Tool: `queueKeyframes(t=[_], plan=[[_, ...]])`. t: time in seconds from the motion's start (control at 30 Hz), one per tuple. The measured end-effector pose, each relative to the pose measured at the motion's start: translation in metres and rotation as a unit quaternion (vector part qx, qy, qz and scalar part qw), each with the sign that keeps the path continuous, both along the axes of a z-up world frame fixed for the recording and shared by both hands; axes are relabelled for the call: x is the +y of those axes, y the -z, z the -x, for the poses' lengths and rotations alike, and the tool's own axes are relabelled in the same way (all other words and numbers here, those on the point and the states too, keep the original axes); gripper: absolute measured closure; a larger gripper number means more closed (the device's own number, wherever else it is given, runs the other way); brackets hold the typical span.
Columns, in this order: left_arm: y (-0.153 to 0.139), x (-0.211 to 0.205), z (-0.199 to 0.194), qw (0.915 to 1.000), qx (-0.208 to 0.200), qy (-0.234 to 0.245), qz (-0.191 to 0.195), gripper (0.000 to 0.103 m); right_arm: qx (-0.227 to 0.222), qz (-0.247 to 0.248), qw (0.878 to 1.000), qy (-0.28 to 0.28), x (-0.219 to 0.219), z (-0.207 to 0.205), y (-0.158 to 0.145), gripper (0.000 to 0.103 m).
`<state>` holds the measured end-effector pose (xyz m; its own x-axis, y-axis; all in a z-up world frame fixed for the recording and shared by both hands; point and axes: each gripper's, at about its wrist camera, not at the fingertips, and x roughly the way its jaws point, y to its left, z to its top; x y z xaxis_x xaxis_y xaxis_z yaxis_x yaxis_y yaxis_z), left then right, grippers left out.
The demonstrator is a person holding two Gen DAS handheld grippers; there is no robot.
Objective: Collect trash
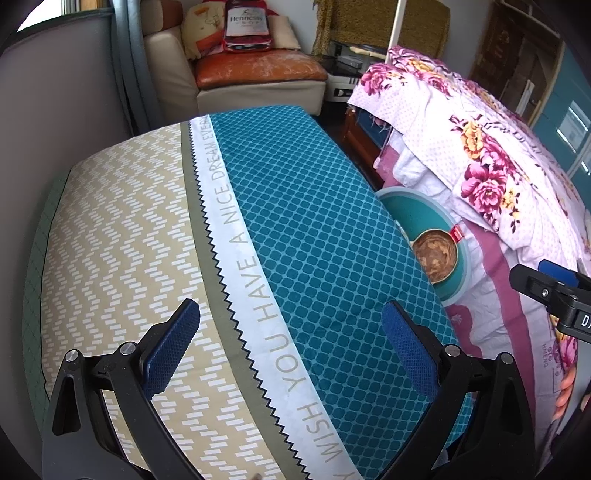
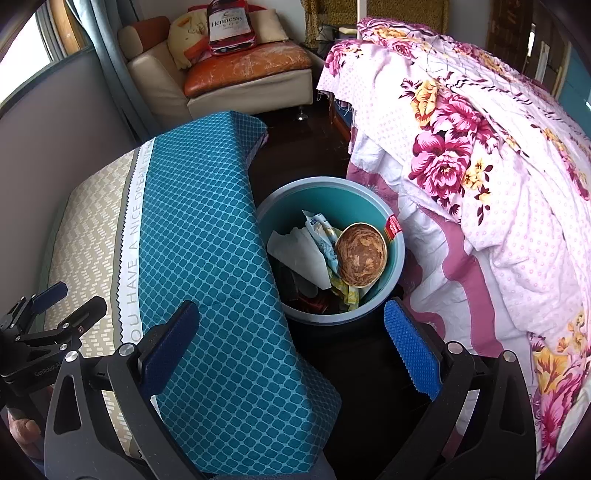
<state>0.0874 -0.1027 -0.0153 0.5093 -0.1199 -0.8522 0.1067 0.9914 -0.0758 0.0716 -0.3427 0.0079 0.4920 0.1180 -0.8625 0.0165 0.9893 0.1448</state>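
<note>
A teal trash bin (image 2: pixel 393 273) stands on the dark floor between a covered bench and a bed. It holds a soiled paper bowl (image 2: pixel 362 255), a white paper (image 2: pixel 299 254) and crumpled wrappers (image 2: pixel 327 236). My right gripper (image 2: pixel 291 347) is open and empty, above the bin's near rim. My left gripper (image 1: pixel 291 343) is open and empty over the bench cover (image 1: pixel 314 229). In the left wrist view the bin (image 1: pixel 463 284) and bowl (image 1: pixel 436 258) show partly behind the bench. The right gripper (image 1: pixel 554 291) shows at the right edge there.
The bench cover is teal and beige (image 2: pixel 192 229). A bed with a floral quilt (image 2: pixel 480 155) fills the right. An armchair (image 2: pixel 236 74) with a cushion and a Hennessy bag (image 2: pixel 229 26) stands at the back. A curtain (image 2: pixel 107 62) hangs at left.
</note>
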Motion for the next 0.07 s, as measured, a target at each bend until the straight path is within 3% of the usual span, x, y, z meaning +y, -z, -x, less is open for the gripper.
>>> queueKeyframes(t=[0.07], plan=[[0.0005,0.0006,0.0000,1.0000,0.002,-0.003,0.001,0.004,0.000,0.000,1.000,0.000,0.0000,-0.0002,-0.0004,0.007]])
